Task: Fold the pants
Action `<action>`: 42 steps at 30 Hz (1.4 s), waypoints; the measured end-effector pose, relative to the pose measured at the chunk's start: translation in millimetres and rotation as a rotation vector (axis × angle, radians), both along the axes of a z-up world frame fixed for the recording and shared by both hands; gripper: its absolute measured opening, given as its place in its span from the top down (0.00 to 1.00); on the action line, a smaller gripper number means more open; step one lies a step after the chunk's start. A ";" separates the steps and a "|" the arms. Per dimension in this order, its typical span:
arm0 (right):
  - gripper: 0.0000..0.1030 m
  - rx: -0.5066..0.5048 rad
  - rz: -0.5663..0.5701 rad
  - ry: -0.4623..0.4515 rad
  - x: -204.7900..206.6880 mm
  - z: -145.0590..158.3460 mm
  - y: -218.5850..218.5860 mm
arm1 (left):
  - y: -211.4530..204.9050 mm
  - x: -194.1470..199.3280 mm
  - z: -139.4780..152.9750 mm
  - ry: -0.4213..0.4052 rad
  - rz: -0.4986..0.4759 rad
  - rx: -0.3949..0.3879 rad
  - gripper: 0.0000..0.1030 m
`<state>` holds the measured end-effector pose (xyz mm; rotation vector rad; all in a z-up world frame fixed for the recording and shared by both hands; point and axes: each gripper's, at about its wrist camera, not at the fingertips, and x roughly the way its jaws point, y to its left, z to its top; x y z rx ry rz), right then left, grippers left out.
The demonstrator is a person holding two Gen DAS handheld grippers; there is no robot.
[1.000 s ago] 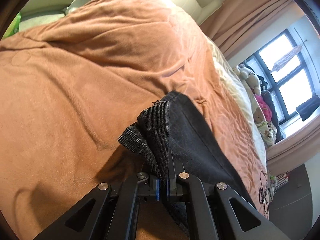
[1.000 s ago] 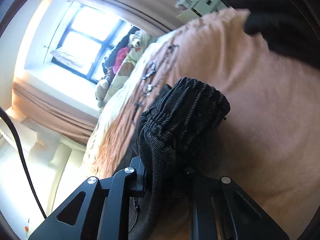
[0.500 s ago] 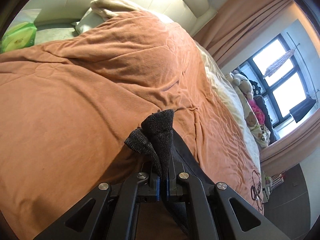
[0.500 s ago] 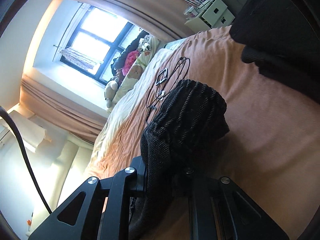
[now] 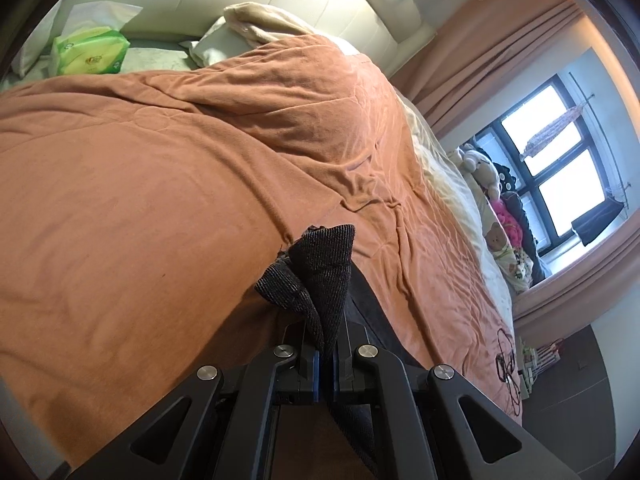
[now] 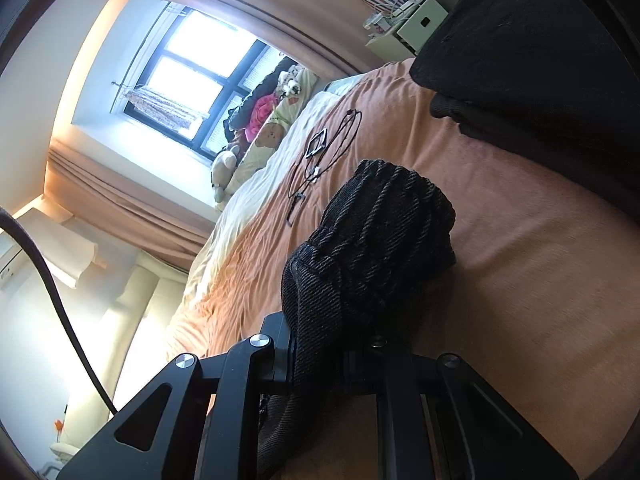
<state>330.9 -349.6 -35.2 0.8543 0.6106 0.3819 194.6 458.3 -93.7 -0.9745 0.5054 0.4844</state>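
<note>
A narrow fold of the dark denim pants (image 5: 320, 276) is pinched in the clenched left tool (image 5: 326, 364), the cloth being raised above the orange bedspread (image 5: 160, 200) and trailing back beneath the tool. A thicker, gathered bunch of the same pants (image 6: 372, 248) is clamped in the right tool (image 6: 320, 360), its jaws being held slightly apart by the bulk of the fabric. Few containers are seen: a green tissue pack (image 5: 90, 50) is lain at the head of the bed beside the pillows (image 5: 248, 28), and a white bedside cabinet (image 6: 408, 26) is stood by the curtain with small items on top that cannot be identified. A black cable (image 6: 320, 152) is spread on the bedspread, and a dark garment pile (image 6: 528, 72) is lain on it at the right.
</note>
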 end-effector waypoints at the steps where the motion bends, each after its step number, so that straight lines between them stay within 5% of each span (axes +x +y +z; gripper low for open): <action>1: 0.87 -0.002 0.001 0.000 -4.5 -0.1 -1.8 | -1.4 -4.9 -1.8 0.000 0.000 -0.005 0.96; 12: 0.87 -0.032 0.006 0.051 -23.8 -2.9 -17.0 | -11.5 -43.6 -25.8 0.034 0.002 -0.028 0.96; 18: 0.82 -0.031 -0.019 0.217 -11.6 -40.3 -22.8 | -5.2 -45.0 -72.2 0.204 0.007 -0.115 0.92; 20: 0.79 -0.059 -0.020 0.279 -10.8 -51.2 -23.7 | -0.9 -52.8 -84.1 0.251 0.021 -0.151 0.81; 23: 0.74 -0.119 -0.012 0.296 -15.8 -50.0 -24.3 | 2.7 -64.6 -80.2 0.304 0.040 -0.092 0.60; 26: 0.68 -0.182 0.000 0.310 -18.5 -43.6 -24.8 | 8.1 -73.4 -68.7 0.344 0.061 -0.038 0.56; 30: 0.37 -0.267 -0.064 0.310 -27.5 -34.5 -32.9 | 19.9 -76.5 -47.3 0.406 0.082 0.062 0.56; 42: 0.37 -0.368 -0.165 0.244 -59.1 -10.5 -37.6 | 16.2 -13.2 -31.1 0.366 -0.034 0.098 0.51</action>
